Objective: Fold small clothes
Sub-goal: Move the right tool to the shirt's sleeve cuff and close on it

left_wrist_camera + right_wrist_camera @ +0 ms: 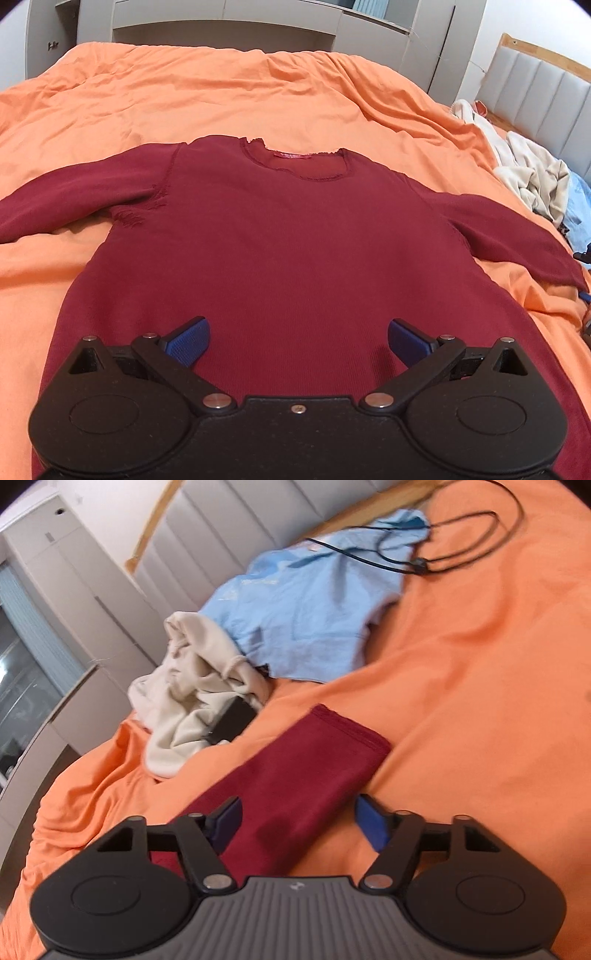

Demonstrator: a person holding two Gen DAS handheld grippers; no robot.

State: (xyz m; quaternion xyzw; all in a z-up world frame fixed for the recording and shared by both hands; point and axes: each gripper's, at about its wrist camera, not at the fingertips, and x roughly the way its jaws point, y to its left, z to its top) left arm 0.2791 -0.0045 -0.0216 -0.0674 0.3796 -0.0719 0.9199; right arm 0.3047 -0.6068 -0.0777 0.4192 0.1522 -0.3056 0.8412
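On the orange bed cover (229, 99) a dark red long-sleeved top (280, 236) lies spread flat, neckline away from the left wrist camera and both sleeves stretched out to the sides. The left tool (299, 341) hangs over the lower part of the top, its blue-padded fingers (190, 341) spread wide with nothing between them. In the right wrist view the right tool (299, 823) is over one sleeve (303, 786), fingers wide apart on either side of the red cloth, not closed on it; whether the pads touch the fabric cannot be told. Beyond the sleeve's cuff lie a crumpled cream garment (192, 690) and a light blue garment (306, 605), with a black cable (454, 535) looped across the cover near a grey padded headboard (236, 520).
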